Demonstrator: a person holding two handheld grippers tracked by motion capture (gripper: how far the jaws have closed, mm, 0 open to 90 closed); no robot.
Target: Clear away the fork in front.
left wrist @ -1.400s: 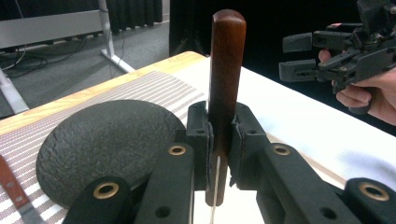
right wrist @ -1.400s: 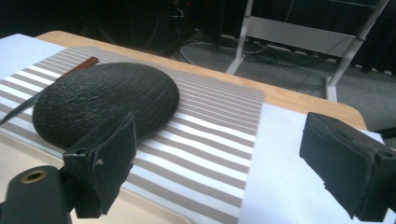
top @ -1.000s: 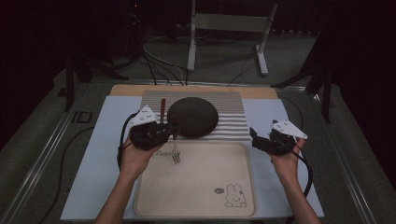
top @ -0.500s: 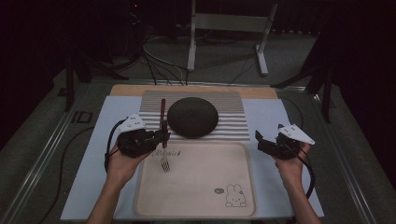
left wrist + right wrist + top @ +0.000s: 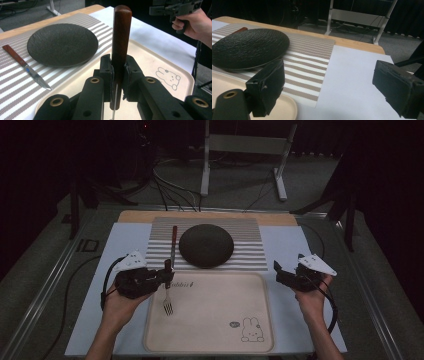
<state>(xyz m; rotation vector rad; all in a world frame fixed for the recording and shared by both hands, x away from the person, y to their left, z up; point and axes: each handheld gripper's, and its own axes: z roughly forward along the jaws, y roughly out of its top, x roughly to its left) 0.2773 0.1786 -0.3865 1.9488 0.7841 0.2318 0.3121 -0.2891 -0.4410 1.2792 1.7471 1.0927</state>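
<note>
Left tool [image 5: 166, 276] pinches the fork [image 5: 168, 296] by its wooden handle, tines hanging over the tray [image 5: 220, 340] — right tool [image 5: 278, 272] spread, hand held level beside tray.

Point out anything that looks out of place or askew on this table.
Nothing is spilled or damaged. One oddity: the fork hangs over the tray in the left tongs, away from the knife by the plate.
</note>
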